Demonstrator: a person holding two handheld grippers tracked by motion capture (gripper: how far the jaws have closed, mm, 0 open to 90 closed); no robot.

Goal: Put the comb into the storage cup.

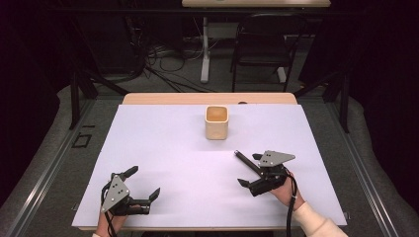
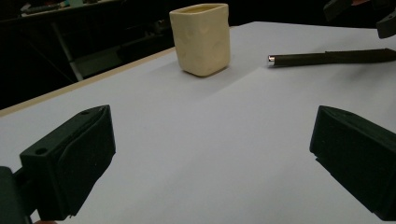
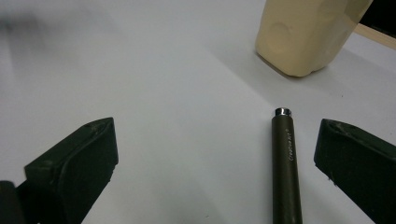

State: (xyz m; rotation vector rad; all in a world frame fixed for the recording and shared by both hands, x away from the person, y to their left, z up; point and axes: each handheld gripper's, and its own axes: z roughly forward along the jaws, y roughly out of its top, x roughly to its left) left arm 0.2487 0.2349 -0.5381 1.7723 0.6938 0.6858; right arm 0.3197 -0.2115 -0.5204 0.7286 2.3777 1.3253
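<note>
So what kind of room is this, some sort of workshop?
Probably a lab recording bench rather than a workshop: a table under a plain white sheet, dark curtains around it, loose cables on the floor behind, and hand-held grippers, left and right.

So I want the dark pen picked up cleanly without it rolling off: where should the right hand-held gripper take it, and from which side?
Probably across the barrel of the pen, from above, one jaw on each long side. It lies flat on the white sheet between the open jaws of the right hand-held gripper, nearer one of them; centre it first. The cup stands apart.
</note>
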